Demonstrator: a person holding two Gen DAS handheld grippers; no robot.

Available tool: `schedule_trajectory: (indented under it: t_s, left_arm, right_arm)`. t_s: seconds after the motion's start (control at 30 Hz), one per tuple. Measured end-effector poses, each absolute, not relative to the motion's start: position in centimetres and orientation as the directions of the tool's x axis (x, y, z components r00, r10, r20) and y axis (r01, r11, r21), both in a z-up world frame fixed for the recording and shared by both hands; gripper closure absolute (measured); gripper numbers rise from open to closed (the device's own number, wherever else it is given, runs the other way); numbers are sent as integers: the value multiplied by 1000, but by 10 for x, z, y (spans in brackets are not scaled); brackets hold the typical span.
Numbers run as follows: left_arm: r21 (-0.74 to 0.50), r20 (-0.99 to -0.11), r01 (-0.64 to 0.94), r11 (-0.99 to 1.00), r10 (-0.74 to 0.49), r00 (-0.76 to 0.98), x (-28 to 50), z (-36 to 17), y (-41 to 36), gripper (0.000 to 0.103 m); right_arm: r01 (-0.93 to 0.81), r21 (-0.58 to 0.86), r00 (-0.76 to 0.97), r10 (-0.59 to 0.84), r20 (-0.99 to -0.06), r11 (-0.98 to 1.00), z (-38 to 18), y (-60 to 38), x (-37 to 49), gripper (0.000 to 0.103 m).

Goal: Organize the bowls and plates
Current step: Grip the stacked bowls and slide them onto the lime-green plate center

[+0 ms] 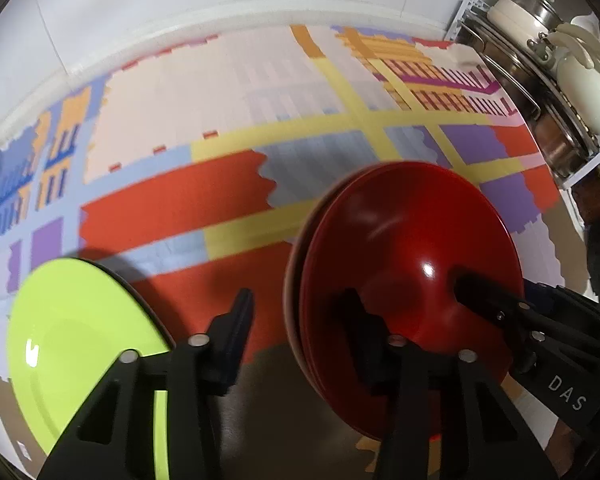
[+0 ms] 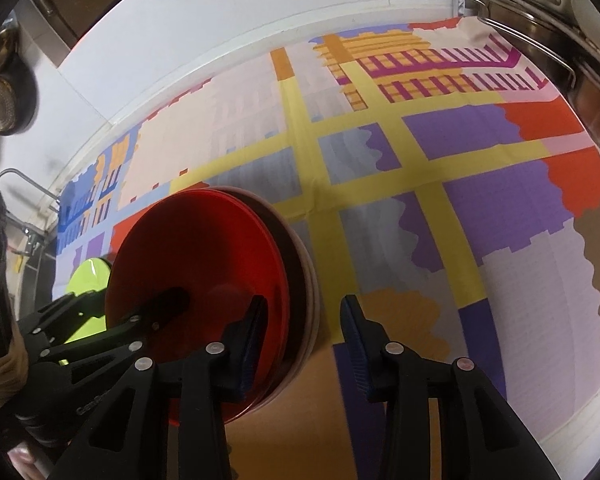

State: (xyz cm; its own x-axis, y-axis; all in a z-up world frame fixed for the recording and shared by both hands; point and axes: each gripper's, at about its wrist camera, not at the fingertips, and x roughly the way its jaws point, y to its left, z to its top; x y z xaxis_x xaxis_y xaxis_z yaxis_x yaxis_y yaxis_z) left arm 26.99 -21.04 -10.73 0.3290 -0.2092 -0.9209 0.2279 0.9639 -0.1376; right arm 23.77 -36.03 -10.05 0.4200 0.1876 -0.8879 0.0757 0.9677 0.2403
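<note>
while both open, the left gripper (image 1: 296, 320) and right gripper (image 2: 304, 320) flank red plates (image 1: 412, 264).

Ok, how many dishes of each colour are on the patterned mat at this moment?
Lime-green plate: 1
Red plate, top of the stack: 1
Paler plates under the red one: at least 1; only their rims show, so the exact number is unclear
Total: at least 3 dishes
</note>
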Motion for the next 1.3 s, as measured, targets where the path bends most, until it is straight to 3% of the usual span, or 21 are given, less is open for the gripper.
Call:
schedule_trajectory:
  t_s: [0.1,0.27,0.67,1.3]
  left_arm:
    - [-171,-920,241,955,-243,307,269,-109,-213,73]
    - [-182,-921,222,958,-245,303,270,-107,-214,75]
    - [-164,-925,180,970,-215,312,270,-100,-207,76]
    - [-199,-901,117,973,-229,368,240,-70,-139,76]
  right_arm:
    - [75,247,416,195,-888,966,-101,-359,237,74]
    - [83,255,419,198,-886,964,-99,-358,237,78]
    - [132,282,393,211,-895,950,-99,-359,239,80]
    - [44,280,424,236,-874,959,-63,-302,227,80]
